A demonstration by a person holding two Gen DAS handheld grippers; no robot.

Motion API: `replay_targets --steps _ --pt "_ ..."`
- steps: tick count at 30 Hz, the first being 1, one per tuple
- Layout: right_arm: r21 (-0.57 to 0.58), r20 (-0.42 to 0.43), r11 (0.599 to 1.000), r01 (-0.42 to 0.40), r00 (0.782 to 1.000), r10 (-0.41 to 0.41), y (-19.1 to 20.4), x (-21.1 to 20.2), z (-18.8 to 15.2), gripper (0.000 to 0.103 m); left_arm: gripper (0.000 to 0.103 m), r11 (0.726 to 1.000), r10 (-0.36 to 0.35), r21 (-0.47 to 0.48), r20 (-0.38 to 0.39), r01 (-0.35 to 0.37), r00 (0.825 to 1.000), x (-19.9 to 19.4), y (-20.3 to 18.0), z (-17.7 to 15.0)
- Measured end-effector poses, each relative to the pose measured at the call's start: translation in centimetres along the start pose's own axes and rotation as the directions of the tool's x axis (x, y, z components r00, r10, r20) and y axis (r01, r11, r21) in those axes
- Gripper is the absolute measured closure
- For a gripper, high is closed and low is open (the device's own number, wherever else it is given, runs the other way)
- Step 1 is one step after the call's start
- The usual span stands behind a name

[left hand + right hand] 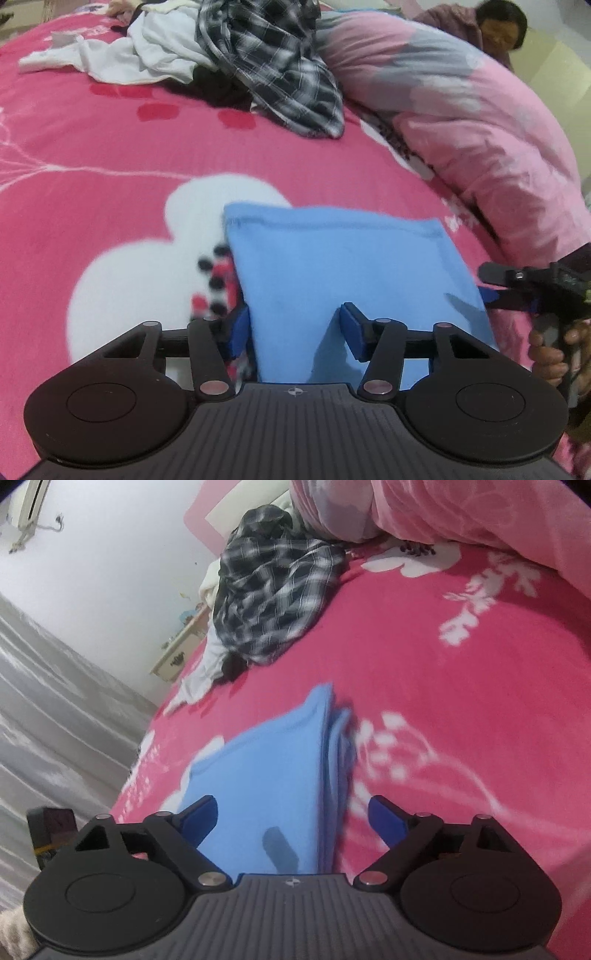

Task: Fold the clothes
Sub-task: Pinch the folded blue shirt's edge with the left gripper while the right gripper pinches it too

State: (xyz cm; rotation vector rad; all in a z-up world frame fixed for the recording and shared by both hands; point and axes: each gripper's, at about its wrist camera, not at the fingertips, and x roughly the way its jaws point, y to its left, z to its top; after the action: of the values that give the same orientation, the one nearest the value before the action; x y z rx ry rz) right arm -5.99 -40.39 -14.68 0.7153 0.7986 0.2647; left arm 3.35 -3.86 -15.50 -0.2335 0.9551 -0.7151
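A folded light-blue garment [332, 266] lies flat on the pink bedspread [92, 147]. My left gripper [295, 328] is open, its blue pads straddling the garment's near left part. In the right wrist view the same blue garment [273, 768] shows stacked folded layers along its right edge. My right gripper [293, 819] is open over its near end, holding nothing. The right gripper also shows in the left wrist view [495, 284] at the garment's right edge, held by a hand.
A pile of unfolded clothes lies at the far side: a black-and-white plaid shirt [269, 62] and white garments [147, 55]. A pink quilt [461, 122] is heaped along the right. A person [498, 26] sits behind it. A nightstand [181, 646] stands beside the bed.
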Motion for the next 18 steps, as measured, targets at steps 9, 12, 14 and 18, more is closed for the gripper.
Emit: replay_targets --steps 9,12,14,18 --pt "0.107 -0.058 0.989 -0.106 0.992 0.113 -1.1 1.3 0.6 0.032 0.058 0.982 -0.152 -0.118 -0.041 0.146 0.987 -1.0 1.4 -1.3" --pt "0.106 -0.084 0.986 -0.128 0.987 0.138 -1.4 1.6 0.7 0.036 0.060 0.982 -0.159 -0.108 -0.039 0.154 0.986 0.2 1.5 -0.4" --pt "0.125 -0.087 0.983 -0.138 0.985 0.149 -1.7 2.6 1.5 0.041 0.060 0.977 -0.174 -0.126 -0.027 0.170 0.984 1.1 1.8 0.6" --pt "0.146 -0.090 0.977 -0.155 0.982 0.169 -2.0 4.6 3.0 0.052 0.062 0.962 -0.212 -0.177 -0.005 0.208 0.977 2.3 2.4 1.2"
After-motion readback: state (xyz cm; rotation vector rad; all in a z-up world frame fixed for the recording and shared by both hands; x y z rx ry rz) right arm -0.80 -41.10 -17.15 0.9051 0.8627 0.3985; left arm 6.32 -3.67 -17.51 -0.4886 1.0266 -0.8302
